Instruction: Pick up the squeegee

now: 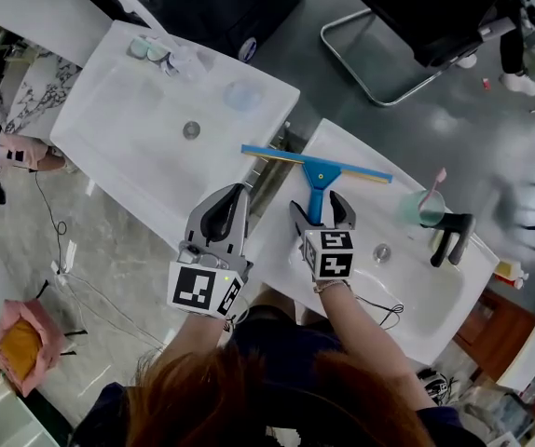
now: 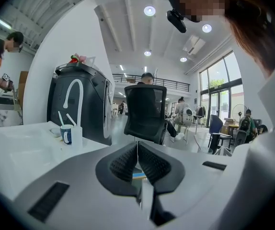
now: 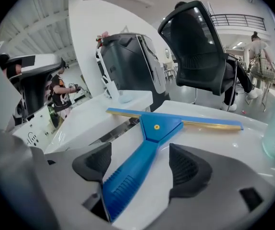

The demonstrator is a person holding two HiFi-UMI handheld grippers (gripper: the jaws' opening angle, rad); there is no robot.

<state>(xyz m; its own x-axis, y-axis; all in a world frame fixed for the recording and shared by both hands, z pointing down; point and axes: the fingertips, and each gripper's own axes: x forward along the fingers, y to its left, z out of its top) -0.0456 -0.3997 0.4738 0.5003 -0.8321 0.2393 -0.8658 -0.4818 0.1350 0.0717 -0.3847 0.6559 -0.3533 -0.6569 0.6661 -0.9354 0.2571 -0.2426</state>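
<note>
Straddling the blue handle of the squeegee (image 1: 319,170), the right gripper (image 1: 321,214) is hanging with its jaws spread wide. One ribbed pad is sitting on each side of the handle and neither is pressing on it yet, so nothing is being grasped. The squeegee is lying flat on the broad rim of the right basin (image 1: 347,145), at its far left corner. Its blade is running along the far edge, with one end jutting over the gap toward the left basin (image 1: 128,110), and its handle is pointing back at the person. That is probably why the claw is coming in lengthwise along it. The left gripper (image 1: 235,196) is staying clenched on nothing above the left basin's near right edge, seemingly keeping clear.
</note>
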